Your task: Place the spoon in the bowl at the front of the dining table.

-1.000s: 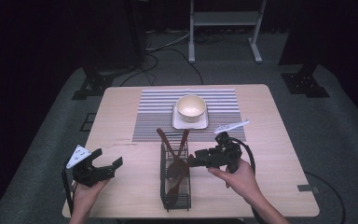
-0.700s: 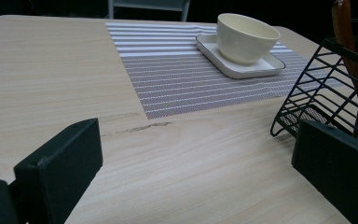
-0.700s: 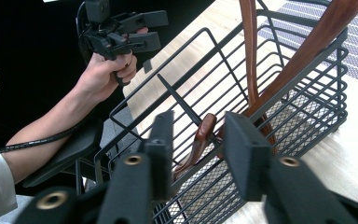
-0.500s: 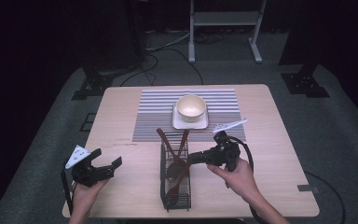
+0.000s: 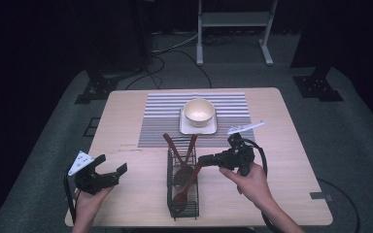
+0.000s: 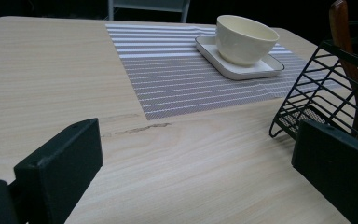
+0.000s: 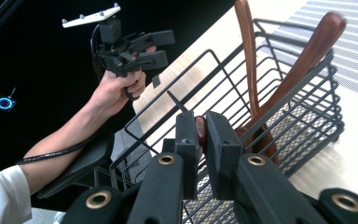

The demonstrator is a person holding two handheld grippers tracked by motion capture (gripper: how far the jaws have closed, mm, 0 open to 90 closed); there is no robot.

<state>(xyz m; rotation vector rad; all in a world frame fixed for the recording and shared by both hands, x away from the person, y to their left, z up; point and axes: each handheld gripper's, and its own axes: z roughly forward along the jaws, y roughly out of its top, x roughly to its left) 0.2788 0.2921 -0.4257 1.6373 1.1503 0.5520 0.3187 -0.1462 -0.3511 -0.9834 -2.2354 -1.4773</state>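
A black wire basket (image 5: 169, 180) lies on the wooden table (image 5: 126, 116) and holds three brown wooden utensils. My right gripper (image 5: 202, 160) reaches into it from the right. Its jaws have just been closing and now pinch the handle end of one wooden spoon (image 5: 188, 182); in the right gripper view the gripper (image 7: 201, 140) has that brown handle tip (image 7: 200, 126) pressed between its pads. Two other wooden utensils (image 7: 303, 60) lean crossed at the basket's far end. My left gripper (image 5: 111, 163) is open and empty at the table's front left, also seen as the left gripper (image 6: 200, 140).
A cream bowl (image 5: 199, 111) sits on a white square plate (image 5: 185, 130) on a striped grey placemat (image 5: 160, 121) beyond the basket. The table's front edge is close to both hands. Dark stands and cables lie on the floor behind.
The right gripper's jaws have closed onto the spoon handle in the basket. The left gripper has stayed where it was.
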